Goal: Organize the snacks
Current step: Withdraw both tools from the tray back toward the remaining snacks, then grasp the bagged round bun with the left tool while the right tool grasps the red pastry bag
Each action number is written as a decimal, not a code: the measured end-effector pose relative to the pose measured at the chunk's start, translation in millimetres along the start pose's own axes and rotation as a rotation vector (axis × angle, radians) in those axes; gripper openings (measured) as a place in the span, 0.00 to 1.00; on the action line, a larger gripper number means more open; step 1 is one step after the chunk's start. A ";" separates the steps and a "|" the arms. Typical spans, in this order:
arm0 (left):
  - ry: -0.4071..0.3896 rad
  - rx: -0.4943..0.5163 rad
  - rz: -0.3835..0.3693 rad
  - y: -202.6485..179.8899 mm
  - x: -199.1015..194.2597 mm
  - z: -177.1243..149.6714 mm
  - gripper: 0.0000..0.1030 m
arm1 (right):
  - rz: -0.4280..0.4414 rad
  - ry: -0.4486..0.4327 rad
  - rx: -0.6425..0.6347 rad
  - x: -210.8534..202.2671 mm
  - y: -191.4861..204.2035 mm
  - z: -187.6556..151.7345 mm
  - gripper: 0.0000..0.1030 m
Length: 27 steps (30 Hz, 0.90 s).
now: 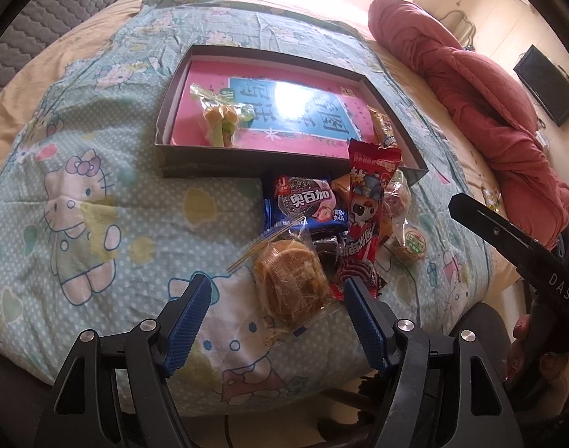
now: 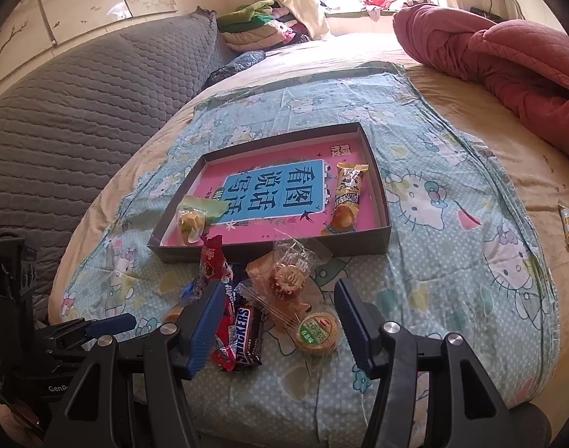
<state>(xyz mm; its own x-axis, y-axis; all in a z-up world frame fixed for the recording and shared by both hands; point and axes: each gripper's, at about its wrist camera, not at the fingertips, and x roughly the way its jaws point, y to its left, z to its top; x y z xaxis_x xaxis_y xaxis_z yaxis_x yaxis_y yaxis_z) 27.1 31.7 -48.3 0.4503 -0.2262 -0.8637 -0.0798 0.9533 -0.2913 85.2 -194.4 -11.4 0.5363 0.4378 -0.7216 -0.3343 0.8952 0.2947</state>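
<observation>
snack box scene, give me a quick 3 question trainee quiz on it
1. True or false: the box already holds two wrapped snacks.
2. Which snack lies between the open jaws of the right hand-held gripper? A) yellow bun packet B) round green-labelled cake C) blue cookie pack
3. Fill in: the left hand-held gripper hangs over a clear-wrapped round ____.

Key
1. True: the yellow packet and the green-wrapped pastry.
2. B, the green-labelled cake.
3. pastry.
</observation>
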 end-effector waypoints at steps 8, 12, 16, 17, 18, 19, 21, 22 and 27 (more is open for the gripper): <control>0.025 -0.023 -0.019 -2.7 13.0 0.2 0.73 | 0.007 0.001 0.048 11.5 -8.5 2.7 0.58; 0.037 -0.038 -0.008 -5.6 21.4 -0.2 0.73 | 0.011 0.009 0.047 18.1 -7.5 2.4 0.58; 0.057 -0.036 0.007 -10.6 31.8 -1.3 0.73 | 0.013 0.018 0.044 24.3 -6.3 2.2 0.58; 0.061 -0.032 0.013 -11.9 34.3 -2.0 0.73 | 0.015 0.020 0.046 25.8 -6.3 2.3 0.58; 0.062 -0.025 0.020 -12.8 36.3 -2.4 0.73 | 0.019 0.026 0.053 28.6 -7.0 2.5 0.58; 0.062 -0.020 0.022 -13.4 37.6 -2.7 0.73 | 0.022 0.033 0.063 31.6 -8.3 2.5 0.58; 0.059 -0.018 0.021 -14.1 38.7 -3.3 0.73 | 0.025 0.046 0.085 37.5 -11.8 2.5 0.58; 0.057 -0.020 0.020 -14.3 40.0 -4.0 0.73 | 0.023 0.055 0.097 41.2 -14.0 2.6 0.58; 0.054 -0.033 0.012 -11.3 42.7 -2.5 0.73 | 0.034 0.078 0.146 54.0 -23.1 4.0 0.58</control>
<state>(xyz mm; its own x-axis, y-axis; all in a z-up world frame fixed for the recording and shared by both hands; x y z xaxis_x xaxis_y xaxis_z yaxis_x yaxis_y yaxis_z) 45.1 10.7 -82.9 0.4003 -0.2265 -0.8879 -0.1148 0.9489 -0.2938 124.9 -191.1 -54.7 0.4630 0.4656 -0.7542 -0.2319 0.8849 0.4039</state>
